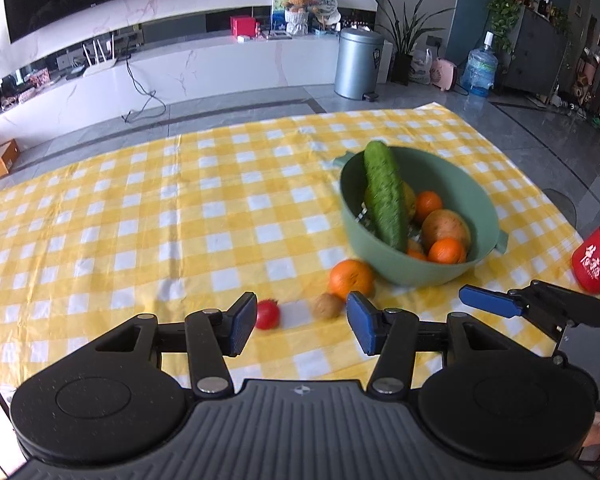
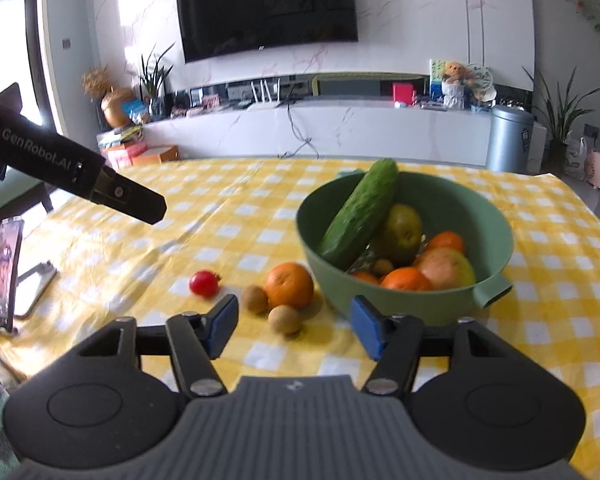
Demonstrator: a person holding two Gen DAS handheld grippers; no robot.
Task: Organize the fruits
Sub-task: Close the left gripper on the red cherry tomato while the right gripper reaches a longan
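A green bowl holds a cucumber, oranges, a pear and other fruit. On the checked cloth before it lie an orange, a small red fruit and brown kiwi-like fruits. My left gripper is open and empty, just short of the red fruit and a brown one. My right gripper is open and empty, near the closest brown fruit.
A red cup stands at the right of the table. A phone on a stand sits at the left edge. The other gripper's fingers show at right in the left wrist view; the left gripper's body shows at left.
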